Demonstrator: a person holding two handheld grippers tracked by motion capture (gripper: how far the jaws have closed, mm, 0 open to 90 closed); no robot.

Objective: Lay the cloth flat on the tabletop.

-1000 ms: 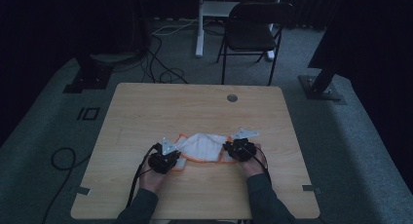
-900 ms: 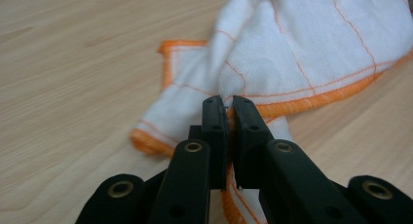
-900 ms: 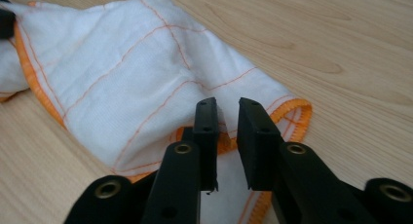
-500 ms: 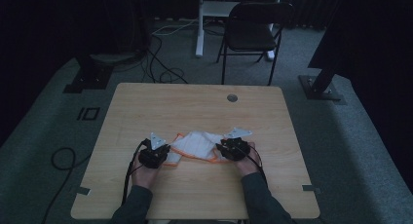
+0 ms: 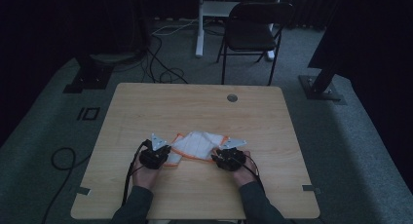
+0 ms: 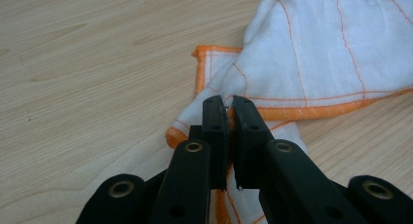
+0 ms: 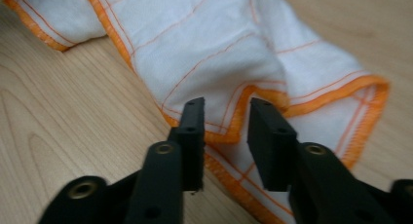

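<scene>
Our left gripper [image 6: 228, 107] pinched the orange-hemmed white cotton cloth [image 5: 198, 145] on the wooden worktop [image 5: 195, 107]. Our right gripper [image 7: 225, 112] had just been opening its jaws, released astride a hem fold.

I see a light wooden counter [image 5: 195, 107] standing on grey carpet floor [image 5: 44, 136]. Behind it stands a black folding chair [image 5: 253, 31] beside a white desk leg [image 5: 199, 24]. Black cables [image 5: 160, 63] trail across the floor. The room is dim, its walls dark.
</scene>
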